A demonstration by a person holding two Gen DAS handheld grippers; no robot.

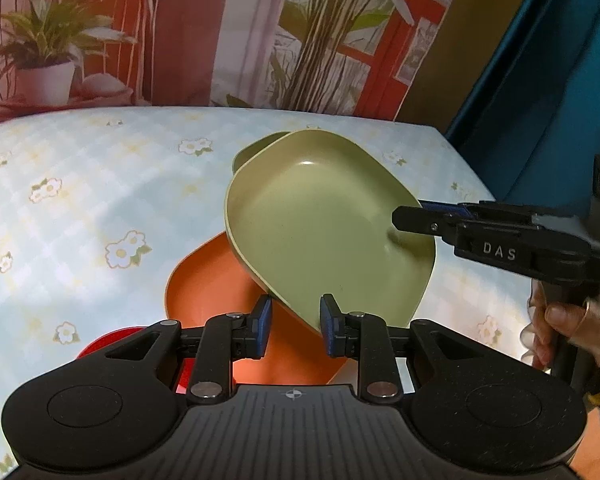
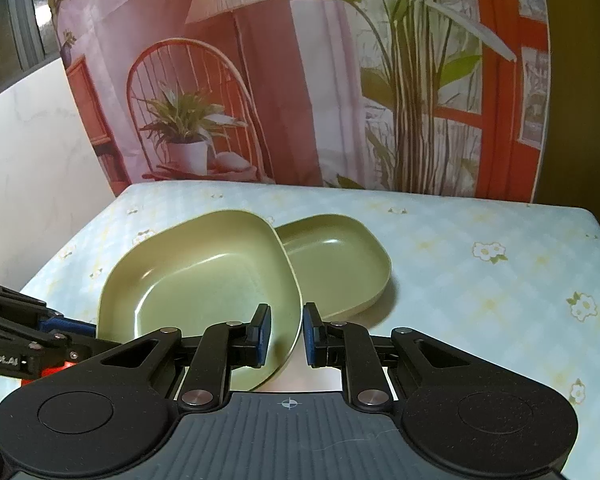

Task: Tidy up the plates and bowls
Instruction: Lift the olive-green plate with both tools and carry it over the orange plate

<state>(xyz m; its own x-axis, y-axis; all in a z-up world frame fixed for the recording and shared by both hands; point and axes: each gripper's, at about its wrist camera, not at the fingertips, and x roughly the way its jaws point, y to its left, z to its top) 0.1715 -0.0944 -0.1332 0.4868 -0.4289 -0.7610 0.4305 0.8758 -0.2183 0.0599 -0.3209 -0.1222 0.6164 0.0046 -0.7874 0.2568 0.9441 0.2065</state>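
Two claws point(image 1: 295, 326) point(image 2: 286, 336) pinch green bowl point(image 1: 324, 232) rim, near and right | we judge it stiff, slick, light.

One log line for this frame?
right fingers: clamped on rim of lifted, tilted green dish | left fingers: straddle its near rim, grip unclear | orange dish: underneath | second green dish: on table behind

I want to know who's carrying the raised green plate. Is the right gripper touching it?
Touching. In the left wrist view the right gripper pinches the rim of the raised green plate, with no gap showing.
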